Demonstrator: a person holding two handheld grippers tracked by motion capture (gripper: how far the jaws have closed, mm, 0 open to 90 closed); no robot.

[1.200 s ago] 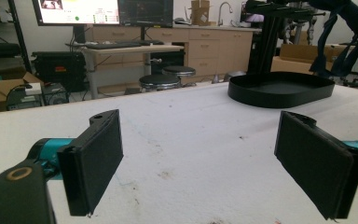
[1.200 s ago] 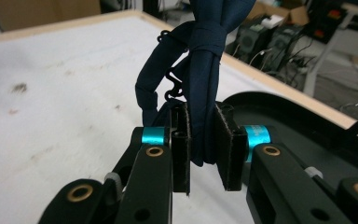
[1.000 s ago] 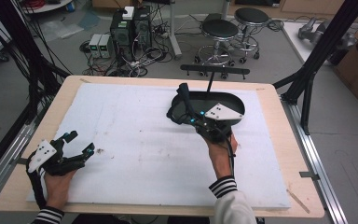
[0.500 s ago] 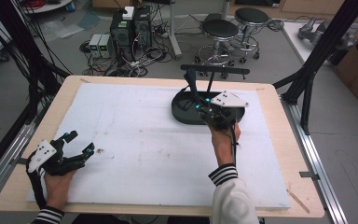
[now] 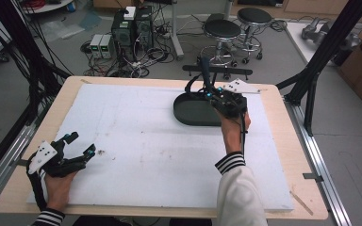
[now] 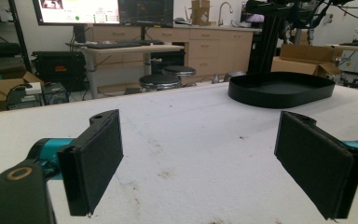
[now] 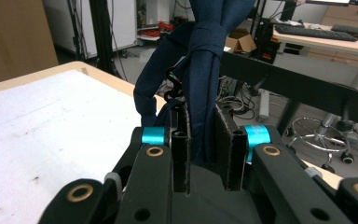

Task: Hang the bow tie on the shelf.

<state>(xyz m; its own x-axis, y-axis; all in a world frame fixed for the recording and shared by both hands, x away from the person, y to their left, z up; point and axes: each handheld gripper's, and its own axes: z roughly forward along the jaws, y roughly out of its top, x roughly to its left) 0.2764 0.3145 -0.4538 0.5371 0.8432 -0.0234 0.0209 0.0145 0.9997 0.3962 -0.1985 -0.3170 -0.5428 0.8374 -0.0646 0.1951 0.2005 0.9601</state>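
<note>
The thing pinched in the right gripper (image 7: 204,154) is dark blue cloth (image 7: 200,56), soft and a bit shiny, bunched into folds. The gripper's pads (image 7: 179,149) look fuzzy and matt, its black arms smooth plastic with brass-coloured rings and shiny blue metal parts. Just under it sits a black tray (image 5: 195,112), smooth matt plastic. The white sheet (image 5: 146,141) around the left gripper (image 6: 200,158) looks rough and grainy (with small brown specks). The table (image 5: 283,141) edge is pale, smooth wood.
</note>
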